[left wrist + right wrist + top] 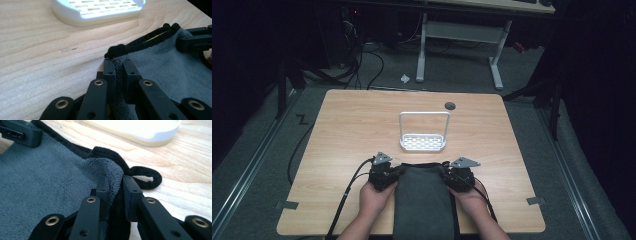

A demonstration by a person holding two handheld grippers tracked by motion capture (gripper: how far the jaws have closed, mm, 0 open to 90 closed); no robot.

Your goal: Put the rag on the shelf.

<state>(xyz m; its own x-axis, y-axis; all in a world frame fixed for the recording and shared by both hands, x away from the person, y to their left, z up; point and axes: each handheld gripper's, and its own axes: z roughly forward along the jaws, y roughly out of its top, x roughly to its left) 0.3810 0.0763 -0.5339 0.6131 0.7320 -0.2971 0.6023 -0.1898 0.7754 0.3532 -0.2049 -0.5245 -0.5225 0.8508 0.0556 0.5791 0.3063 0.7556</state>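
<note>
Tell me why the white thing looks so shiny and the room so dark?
High view: light falls on the table, the room behind stays dark, and the white rack glares. Both gripper views: the rack is overexposed; the nearest jaw links look soft.

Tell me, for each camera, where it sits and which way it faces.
High view: above the person's side, looking forward and down on the table; both hands, left gripper and right gripper show.
Left gripper view: rides the left gripper, looking along its jaws, shut on the grey towel.
Right gripper view: rides the right gripper, clamping the towel's other corner.
Shared: all views show the towel and the white rack.
</note>
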